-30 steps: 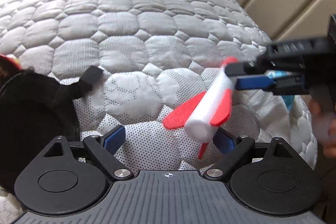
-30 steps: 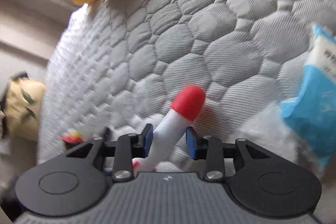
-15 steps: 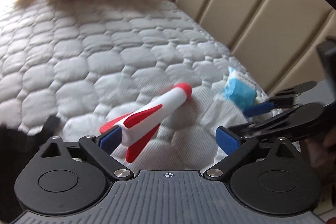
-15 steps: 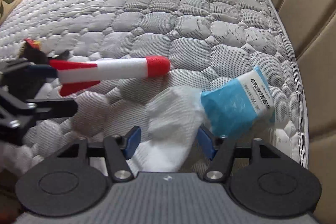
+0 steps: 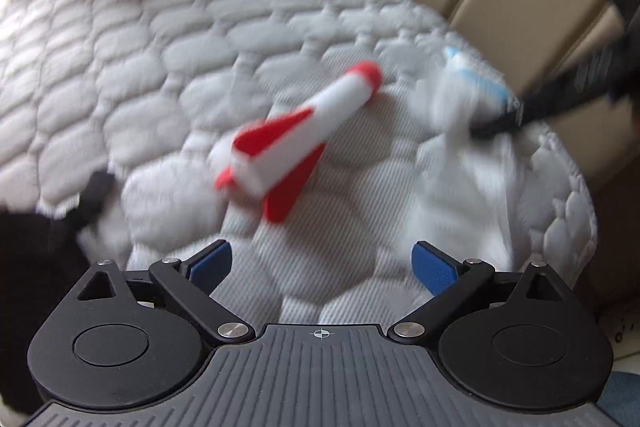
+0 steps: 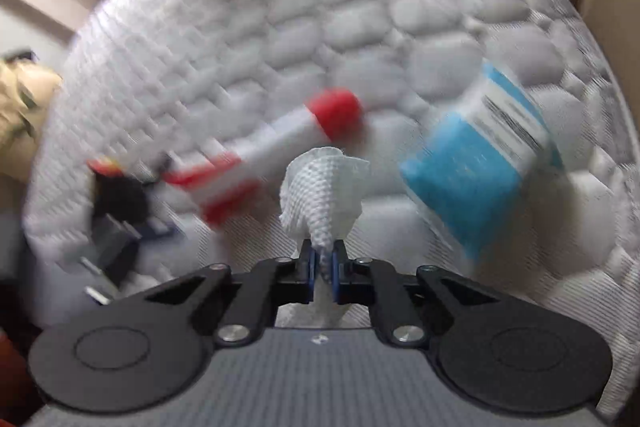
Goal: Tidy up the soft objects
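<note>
Pinching a bunched white cloth (image 6: 322, 187) between its closed blue pads, the right gripper (image 6: 323, 269) hangs over a grey quilted mattress (image 6: 400, 27). Beside the cloth lie a red-and-white foam rocket (image 5: 298, 135) and a blue packet (image 6: 480, 163). The left gripper (image 5: 322, 265) stands wide apart, empty, the rocket just beyond it
</note>
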The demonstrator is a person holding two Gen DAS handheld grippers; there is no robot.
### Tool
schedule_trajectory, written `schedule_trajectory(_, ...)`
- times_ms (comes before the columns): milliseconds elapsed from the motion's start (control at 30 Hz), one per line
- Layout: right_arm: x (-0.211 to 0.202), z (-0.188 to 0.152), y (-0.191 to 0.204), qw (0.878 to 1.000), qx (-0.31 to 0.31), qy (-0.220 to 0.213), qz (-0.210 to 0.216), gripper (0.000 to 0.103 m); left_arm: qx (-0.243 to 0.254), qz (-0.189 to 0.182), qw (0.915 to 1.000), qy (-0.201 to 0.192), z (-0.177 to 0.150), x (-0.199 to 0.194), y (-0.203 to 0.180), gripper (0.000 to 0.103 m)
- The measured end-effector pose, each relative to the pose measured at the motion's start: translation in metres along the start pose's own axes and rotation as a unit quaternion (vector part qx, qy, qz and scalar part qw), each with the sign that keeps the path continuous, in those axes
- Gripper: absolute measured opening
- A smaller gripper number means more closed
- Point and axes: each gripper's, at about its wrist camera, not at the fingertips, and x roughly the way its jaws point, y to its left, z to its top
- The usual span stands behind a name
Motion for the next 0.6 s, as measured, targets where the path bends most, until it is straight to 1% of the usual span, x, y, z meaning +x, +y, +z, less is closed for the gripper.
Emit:
schedule_trajectory(33,-0.004,0.011,0.009,0.999,0.009,-0.021,0.033,0.009,-0.016,0.001,0.9999,0.006,-0.002,0.001,0.005,0.099)
schedule_trajectory(67,-0.003,0.020,0.018,0.998,0.005,-0.042,0.052,0.009,-0.034,0.002,0.9994,0.009,-0.003,0.002,0.009,0.099)
schedule_trajectory(167,0.002,0.044,0.047,0.990,-0.024,-0.104,0.093,0.010,-0.086,-0.007,0.9962,0.011,-0.001,0.001,0.021,0.099)
schedule_trajectory(200,0.011,0.047,0.057,0.989,-0.050,-0.112,0.081,0.010,-0.095,-0.011,0.9953,0.009,0.001,0.000,0.024,0.099)
schedule_trajectory(233,0.027,0.046,0.067,0.989,-0.093,-0.106,0.044,0.010,-0.105,-0.015,0.9944,0.007,0.002,-0.001,0.027,0.099)
schedule_trajectory(333,0.073,0.034,0.070,0.987,-0.153,-0.045,-0.028,0.010,-0.114,-0.024,0.9932,-0.012,0.009,-0.012,0.033,0.099)
schedule_trajectory(367,0.081,0.028,0.065,0.987,-0.154,-0.027,-0.041,0.010,-0.115,-0.030,0.9927,-0.019,0.012,-0.017,0.036,0.099)
schedule_trajectory(400,0.081,0.021,0.057,0.988,-0.147,-0.021,-0.049,0.010,-0.118,-0.036,0.9920,-0.026,0.014,-0.021,0.038,0.099)
schedule_trajectory(500,0.070,0.004,0.033,0.991,-0.112,-0.016,-0.070,0.011,-0.129,-0.058,0.9890,-0.042,0.021,-0.025,0.042,0.100)
schedule_trajectory(600,0.059,-0.007,0.008,0.994,-0.065,-0.005,-0.085,0.012,-0.126,-0.073,0.9885,-0.041,0.033,-0.012,0.033,0.100)
